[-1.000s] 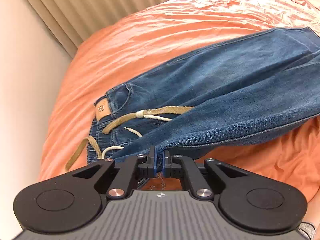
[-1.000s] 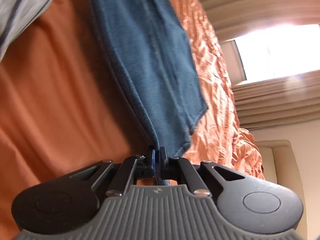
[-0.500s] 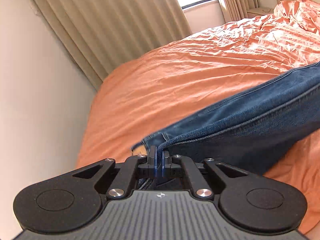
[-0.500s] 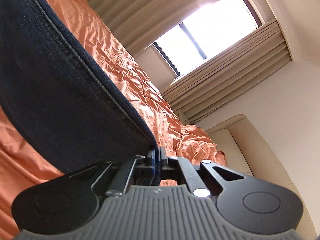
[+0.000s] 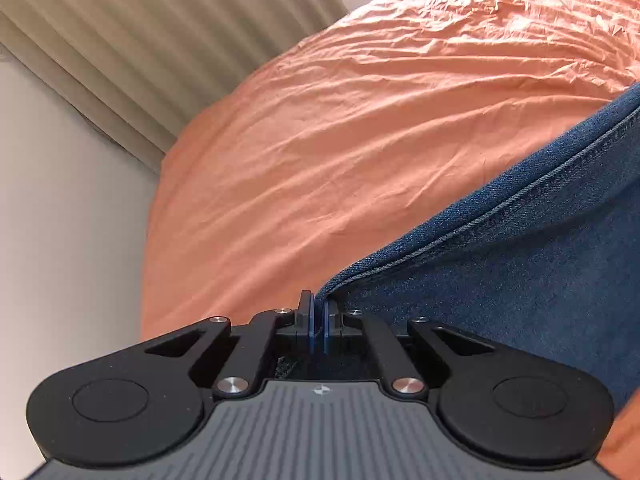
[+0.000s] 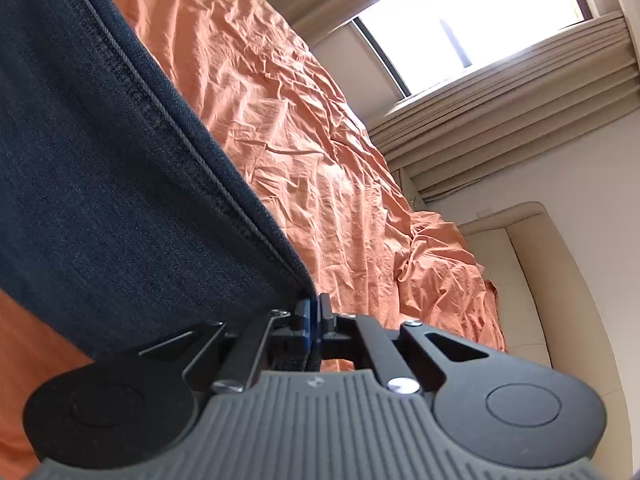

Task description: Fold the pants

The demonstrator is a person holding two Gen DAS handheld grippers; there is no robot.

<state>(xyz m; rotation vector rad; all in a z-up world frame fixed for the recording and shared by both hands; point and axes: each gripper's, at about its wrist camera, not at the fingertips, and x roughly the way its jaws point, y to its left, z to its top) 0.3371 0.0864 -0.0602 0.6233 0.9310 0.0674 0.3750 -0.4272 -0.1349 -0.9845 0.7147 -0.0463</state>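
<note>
The pants are dark blue jeans [image 5: 520, 264], held up off the orange bed. My left gripper [image 5: 318, 312] is shut on a seamed edge of the jeans, which stretch away to the right. My right gripper [image 6: 314, 308] is shut on another seamed edge of the jeans [image 6: 100, 184], which stretch away to the upper left. The denim hangs taut between the two grippers. The waistband and drawstring are out of sight.
The wrinkled orange bed sheet [image 5: 360, 128] lies beyond the jeans. Beige curtains [image 5: 152, 48] and a pale wall [image 5: 60, 240] stand at the left. In the right wrist view there are a bright window [image 6: 460, 20], curtains and a cream headboard [image 6: 532, 280].
Both grippers have lifted the jeans off the bed and tilted upward. The waistband and drawstring seen one second ago have dropped out of view. The denim now hangs taut.
</note>
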